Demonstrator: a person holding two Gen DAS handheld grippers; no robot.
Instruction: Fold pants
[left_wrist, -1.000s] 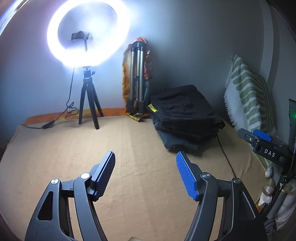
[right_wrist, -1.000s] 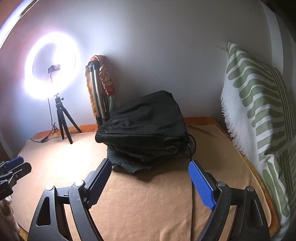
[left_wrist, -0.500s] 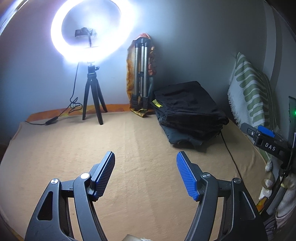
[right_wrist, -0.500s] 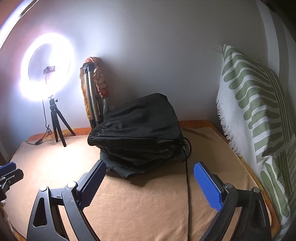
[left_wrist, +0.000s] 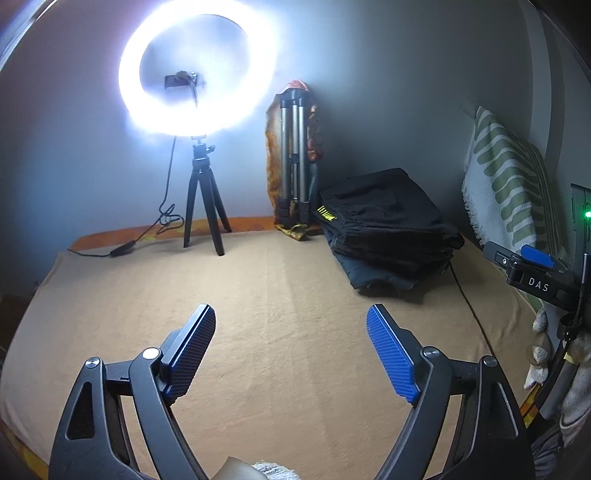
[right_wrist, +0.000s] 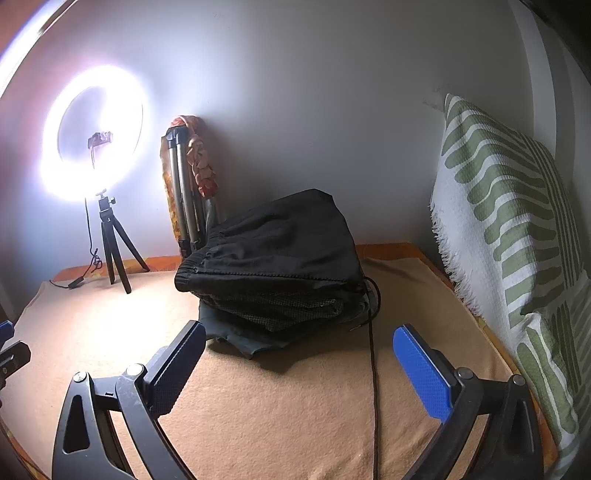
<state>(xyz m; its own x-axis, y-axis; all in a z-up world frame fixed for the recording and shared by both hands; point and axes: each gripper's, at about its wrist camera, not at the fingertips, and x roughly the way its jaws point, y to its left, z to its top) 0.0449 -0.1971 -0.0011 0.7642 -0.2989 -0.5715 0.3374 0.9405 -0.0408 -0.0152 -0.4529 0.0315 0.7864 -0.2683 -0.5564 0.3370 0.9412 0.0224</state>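
Note:
A stack of folded dark pants (left_wrist: 388, 229) lies at the back right of the tan blanket (left_wrist: 277, 314), near the wall. In the right wrist view the stack (right_wrist: 273, 258) sits straight ahead, elastic waistband facing me. My left gripper (left_wrist: 291, 350) is open and empty, held over the blanket's middle, well short of the stack. My right gripper (right_wrist: 299, 362) is open and empty, just in front of the stack. The right gripper also shows at the right edge of the left wrist view (left_wrist: 528, 266).
A lit ring light on a small tripod (left_wrist: 199, 81) stands at the back left, its cable (left_wrist: 122, 251) trailing on the blanket. A folded silver tripod (left_wrist: 295, 162) leans on the wall. A green-striped pillow (right_wrist: 517, 229) lines the right side. A dark cable (right_wrist: 373, 369) runs beside the stack.
Both grippers have drifted slightly; the right one has turned left a little, so the stack sits more central. Both stay open and empty. The pants stack has not moved.

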